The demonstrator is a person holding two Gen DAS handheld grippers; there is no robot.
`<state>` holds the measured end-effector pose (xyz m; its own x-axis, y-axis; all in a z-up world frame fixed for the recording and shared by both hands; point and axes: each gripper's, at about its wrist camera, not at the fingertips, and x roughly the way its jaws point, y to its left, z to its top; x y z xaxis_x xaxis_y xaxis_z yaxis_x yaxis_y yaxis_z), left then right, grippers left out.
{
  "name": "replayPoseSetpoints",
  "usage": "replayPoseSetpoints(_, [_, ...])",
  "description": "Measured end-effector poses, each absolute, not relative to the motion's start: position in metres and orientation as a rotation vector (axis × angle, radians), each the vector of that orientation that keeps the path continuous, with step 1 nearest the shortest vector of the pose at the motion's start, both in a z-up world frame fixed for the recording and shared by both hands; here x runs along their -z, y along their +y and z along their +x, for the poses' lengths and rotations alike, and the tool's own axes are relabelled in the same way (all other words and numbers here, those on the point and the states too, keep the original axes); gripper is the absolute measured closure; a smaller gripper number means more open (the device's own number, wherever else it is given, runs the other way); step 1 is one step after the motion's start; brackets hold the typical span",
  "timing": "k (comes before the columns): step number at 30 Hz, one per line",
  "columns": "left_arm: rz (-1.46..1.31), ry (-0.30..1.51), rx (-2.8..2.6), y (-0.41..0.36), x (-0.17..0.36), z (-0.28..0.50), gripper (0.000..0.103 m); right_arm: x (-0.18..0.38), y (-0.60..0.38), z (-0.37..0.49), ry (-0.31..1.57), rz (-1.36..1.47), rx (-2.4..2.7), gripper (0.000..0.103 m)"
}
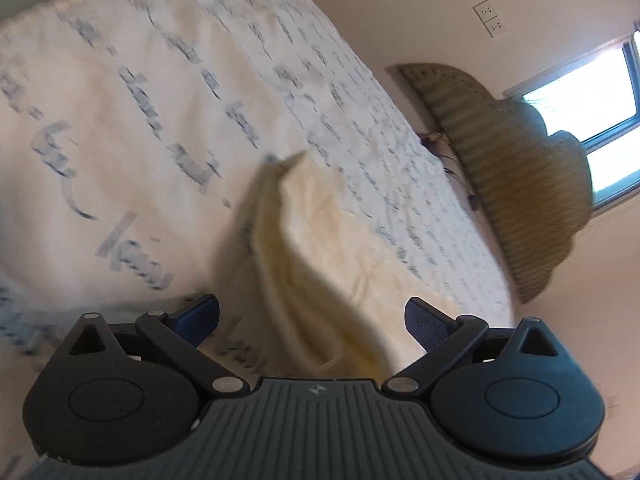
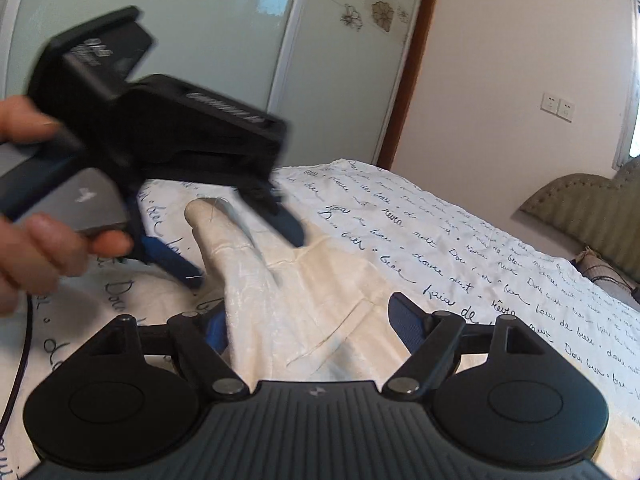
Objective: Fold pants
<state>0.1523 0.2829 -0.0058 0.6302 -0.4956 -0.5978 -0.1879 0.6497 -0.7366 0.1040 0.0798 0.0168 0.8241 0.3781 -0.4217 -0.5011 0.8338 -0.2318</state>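
Observation:
Cream pants [image 2: 304, 292] lie bunched on a white bedsheet with blue script [image 2: 440, 248]; one narrow end [image 2: 208, 210] points away from me. My right gripper [image 2: 312, 326] stands open, its blue pads wide apart with the cloth lying loose between them. My left gripper [image 2: 236, 246], held by a person's hand [image 2: 36, 248], hovers over that far end with its fingers spread. In the left wrist view the left gripper [image 1: 310, 318] is open, and a raised fold of the pants [image 1: 320, 260] runs between its pads without touching either. That view is motion-blurred.
A green padded headboard [image 2: 592, 208] closes the bed's far right end, below a window [image 1: 580, 96]. Wall sockets [image 2: 558, 106] sit on the beige wall. Pale wardrobe doors [image 2: 200, 40] stand behind the bed. A dark cable [image 2: 24, 340] runs along the left edge.

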Motion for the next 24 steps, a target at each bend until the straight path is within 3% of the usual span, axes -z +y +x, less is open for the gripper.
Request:
replayPoseSetpoints(4, [-0.991, 0.907, 0.246, 0.282, 0.024, 0.164, 0.015, -0.007, 0.095, 0.097, 0.385, -0.459, -0.517, 0.024])
replayPoseSetpoints(6, [-0.977, 0.911, 0.222, 0.282, 0.025, 0.166, 0.034, 0.0, 0.104, 0.089, 0.372, -0.561, -0.508, 0.024])
replayPoseSetpoints(9, [-0.981, 0.924, 0.204, 0.287, 0.03, 0.173, 0.052, 0.024, 0.123, 0.071, 0.29, -0.821, -0.396, 0.024])
replayPoseSetpoints(13, [-0.949, 0.939, 0.206, 0.289, 0.033, 0.183, 0.058, 0.043, 0.13, 0.063, 0.22, -0.955, -0.318, 0.026])
replayPoseSetpoints(14, [-0.93, 0.938, 0.2, 0.289, 0.032, 0.184, 0.064, 0.043, 0.131, 0.064, 0.219, -0.966, -0.319, 0.029])
replayPoseSetpoints(15, [-0.901, 0.935, 0.188, 0.287, 0.03, 0.185, 0.076, 0.044, 0.131, 0.065, 0.223, -0.975, -0.326, 0.042])
replayPoseSetpoints(16, [-0.866, 0.931, 0.174, 0.285, 0.027, 0.184, 0.082, 0.044, 0.132, 0.066, 0.233, -0.977, -0.339, 0.062])
replayPoseSetpoints(18, [-0.828, 0.899, 0.174, 0.282, 0.019, 0.178, 0.089, 0.045, 0.133, 0.067, 0.258, -0.964, -0.375, 0.083])
replayPoseSetpoints(24, [-0.771, 0.805, 0.171, 0.267, -0.02, 0.155, 0.09, 0.01, 0.102, 0.06, 0.248, -0.756, -0.409, 0.09])
